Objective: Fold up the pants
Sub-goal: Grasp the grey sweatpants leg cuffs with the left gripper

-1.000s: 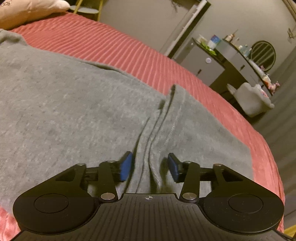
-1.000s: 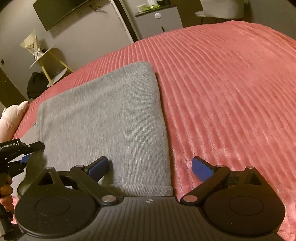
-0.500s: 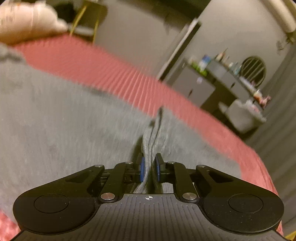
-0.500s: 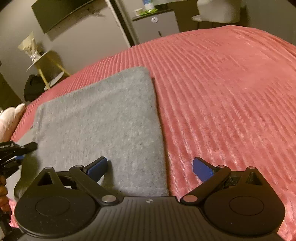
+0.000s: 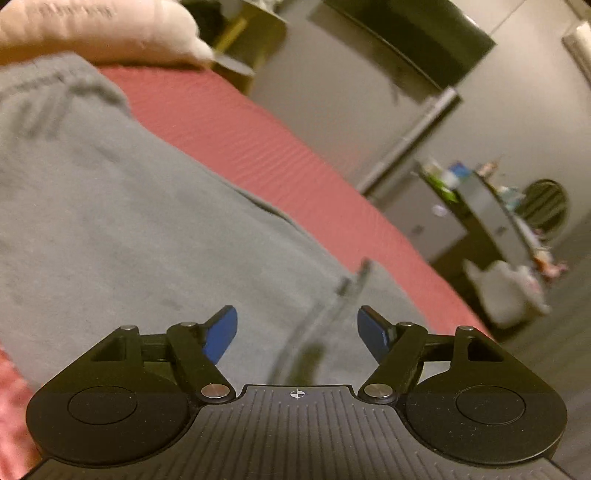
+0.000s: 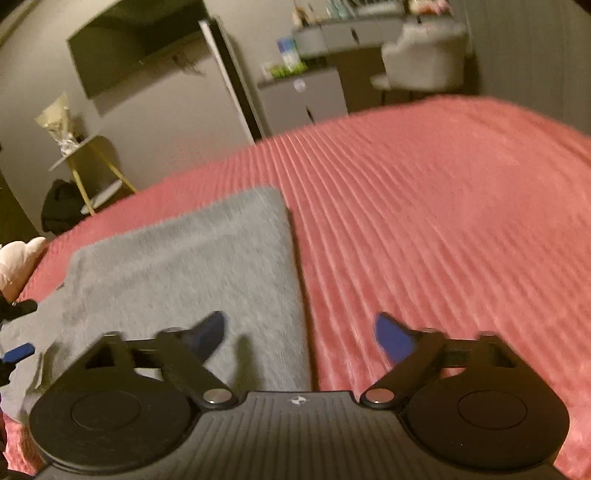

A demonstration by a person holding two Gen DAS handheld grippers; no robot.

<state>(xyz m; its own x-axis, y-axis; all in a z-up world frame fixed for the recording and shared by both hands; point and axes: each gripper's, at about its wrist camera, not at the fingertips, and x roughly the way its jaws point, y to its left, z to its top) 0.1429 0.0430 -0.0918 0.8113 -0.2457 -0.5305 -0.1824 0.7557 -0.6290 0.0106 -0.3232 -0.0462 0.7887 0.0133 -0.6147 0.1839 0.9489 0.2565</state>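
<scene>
We see grey pants [image 5: 155,236] spread on a red bed [image 6: 424,221]. Our left tool [image 5: 297,330] is opening, a raised fabric ridge between its parted pads, untouched. Our right tool [image 6: 301,334] is closing, astride the pants' edge, gripping nothing.

Pretty dim, warm yellowish indoor light in both views, with lots of grain. Everything is smeared with motion blur, worst on the pillow [image 5: 92,33] and the far furniture [image 6: 421,59]. Fisheye bends the walls and the bed [image 6: 443,221] hard toward the edges. Soft dark shadows sit on the pants [image 5: 147,240] right below the fingers [image 5: 221,332].
</scene>
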